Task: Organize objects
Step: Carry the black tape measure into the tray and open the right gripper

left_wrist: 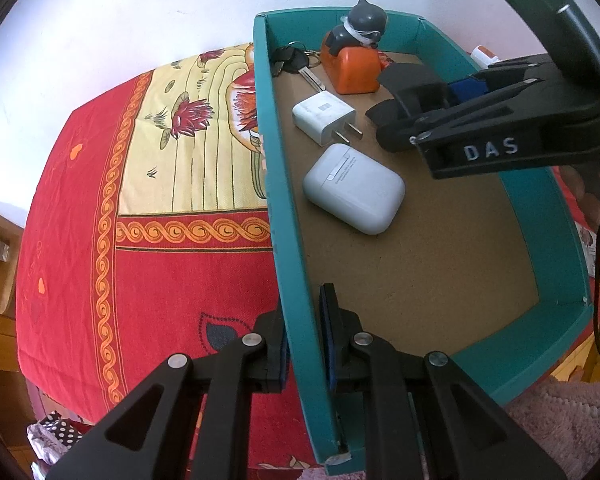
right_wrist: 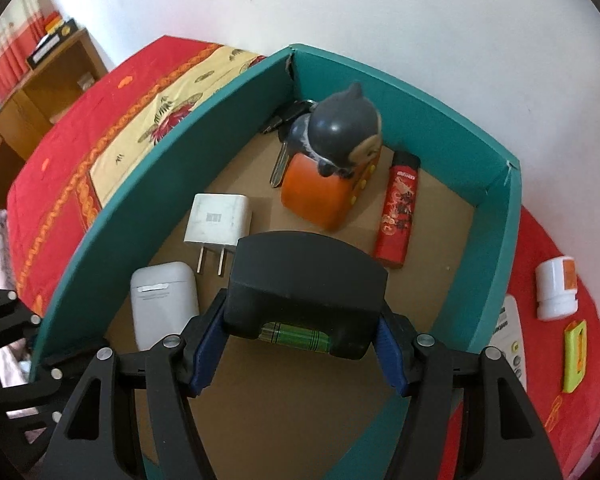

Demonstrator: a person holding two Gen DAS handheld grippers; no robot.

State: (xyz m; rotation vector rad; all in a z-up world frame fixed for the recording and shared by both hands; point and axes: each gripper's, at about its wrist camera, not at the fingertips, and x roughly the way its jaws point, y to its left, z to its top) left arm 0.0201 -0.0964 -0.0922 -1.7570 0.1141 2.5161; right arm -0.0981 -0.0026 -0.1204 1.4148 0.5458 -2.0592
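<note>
Black level block (right_wrist: 306,304) with green vial pinched in right gripper (right_wrist: 296,354) over teal box (right_wrist: 488,248), left gripper (left_wrist: 304,344) clamped on box wall; risk on release: tipping onto charger (right_wrist: 220,218) or earbud case (right_wrist: 164,304).

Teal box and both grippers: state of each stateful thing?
teal box: open-topped, left wall clamped
left gripper: shut on the box wall
right gripper: shut on black level tool, over the box
earbud case: lid closed
white bottle: capped, lying outside the box
</note>
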